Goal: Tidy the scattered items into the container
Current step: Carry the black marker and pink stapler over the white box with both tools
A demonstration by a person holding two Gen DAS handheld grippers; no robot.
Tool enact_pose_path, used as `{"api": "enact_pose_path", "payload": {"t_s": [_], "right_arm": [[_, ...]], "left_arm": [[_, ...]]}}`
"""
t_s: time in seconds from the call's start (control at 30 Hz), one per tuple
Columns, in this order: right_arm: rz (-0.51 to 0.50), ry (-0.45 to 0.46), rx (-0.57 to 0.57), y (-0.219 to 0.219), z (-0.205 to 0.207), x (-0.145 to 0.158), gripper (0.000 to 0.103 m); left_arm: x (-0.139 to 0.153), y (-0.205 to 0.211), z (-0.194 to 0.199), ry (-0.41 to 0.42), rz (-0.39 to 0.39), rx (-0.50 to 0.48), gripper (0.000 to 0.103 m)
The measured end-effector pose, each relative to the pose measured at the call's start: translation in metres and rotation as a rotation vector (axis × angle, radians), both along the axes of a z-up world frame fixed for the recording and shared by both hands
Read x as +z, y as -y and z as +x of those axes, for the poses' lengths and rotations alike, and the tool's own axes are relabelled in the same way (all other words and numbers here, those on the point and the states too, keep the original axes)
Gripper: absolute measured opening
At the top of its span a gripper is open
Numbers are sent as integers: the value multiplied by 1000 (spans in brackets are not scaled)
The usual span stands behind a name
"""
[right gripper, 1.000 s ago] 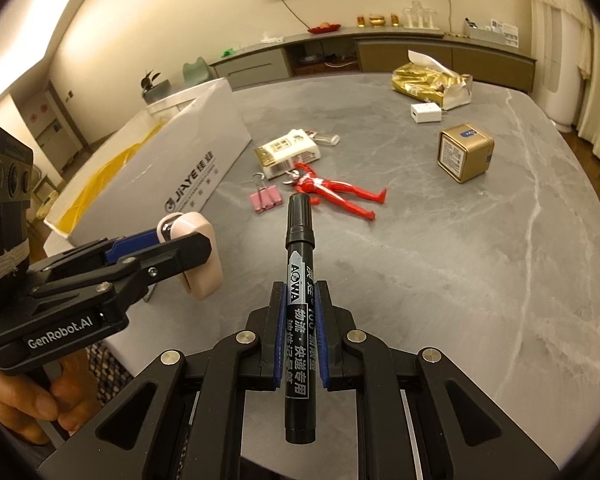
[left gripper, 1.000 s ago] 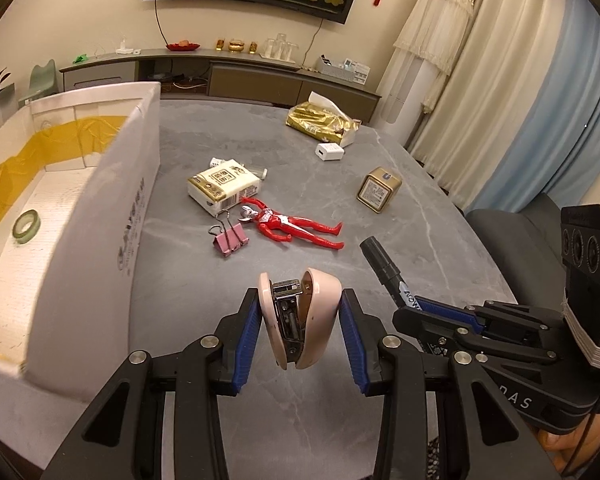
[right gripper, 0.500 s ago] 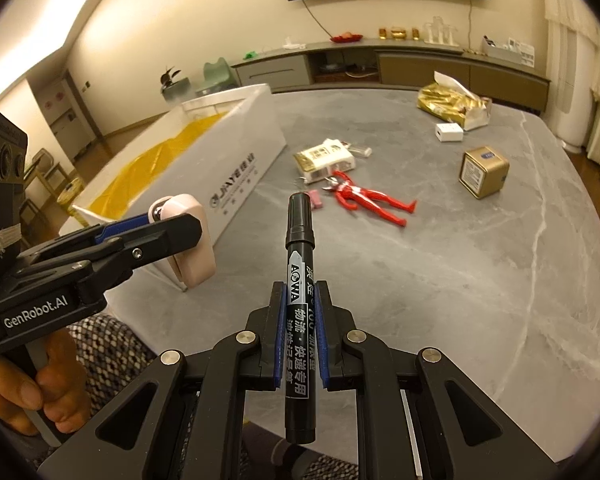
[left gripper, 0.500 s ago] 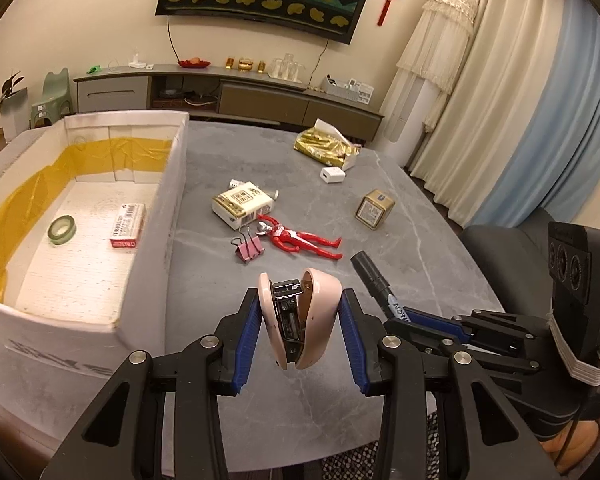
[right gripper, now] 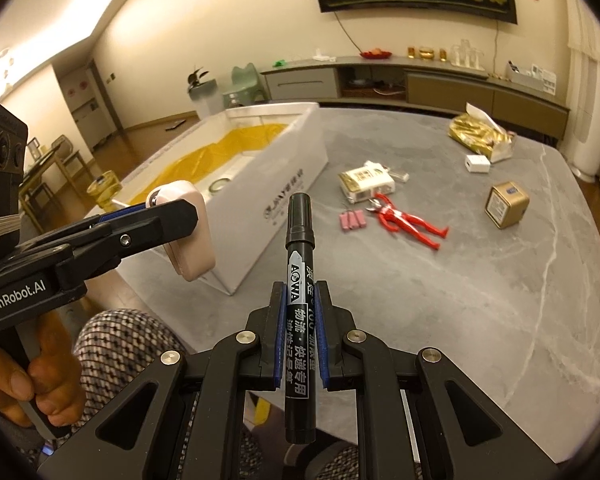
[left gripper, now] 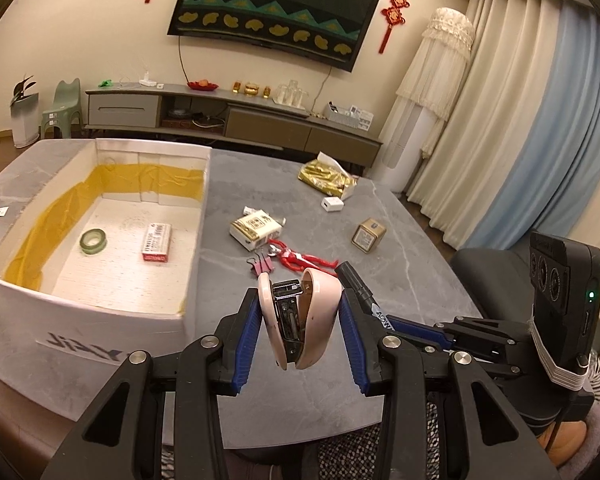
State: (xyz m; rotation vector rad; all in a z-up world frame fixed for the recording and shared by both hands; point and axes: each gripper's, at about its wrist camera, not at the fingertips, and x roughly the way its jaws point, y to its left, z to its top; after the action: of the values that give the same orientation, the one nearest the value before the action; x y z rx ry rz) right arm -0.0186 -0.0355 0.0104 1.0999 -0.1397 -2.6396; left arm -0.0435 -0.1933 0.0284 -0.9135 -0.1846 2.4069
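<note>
Left claw point(left gripper: 300, 320) clamps stapler point(left gripper: 298, 320), right claw point(right gripper: 300, 340) marker point(right gripper: 298, 320); both lifted higher.

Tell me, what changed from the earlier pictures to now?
Both tools lifted up and pulled back from the table, so the inside of the white box now shows. The left tool still grips the pink stapler and the right tool still grips the black marker. The toy figure and other things stayed put.

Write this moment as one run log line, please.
left gripper: shut on stapler | right gripper: shut on marker | box: tape, small packet inside
</note>
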Motion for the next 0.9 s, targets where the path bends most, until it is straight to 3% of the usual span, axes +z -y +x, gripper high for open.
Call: {"api": "enact_pose_path", "payload": {"t_s": [0.43, 0.9], "right_arm": [[7, -37, 96, 39, 1, 22, 14], [13, -49, 181, 75, -28, 39, 14]], "left_arm": [[25, 47, 14, -44, 36, 67, 41], [38, 100, -2, -65, 35, 151, 41]]}}
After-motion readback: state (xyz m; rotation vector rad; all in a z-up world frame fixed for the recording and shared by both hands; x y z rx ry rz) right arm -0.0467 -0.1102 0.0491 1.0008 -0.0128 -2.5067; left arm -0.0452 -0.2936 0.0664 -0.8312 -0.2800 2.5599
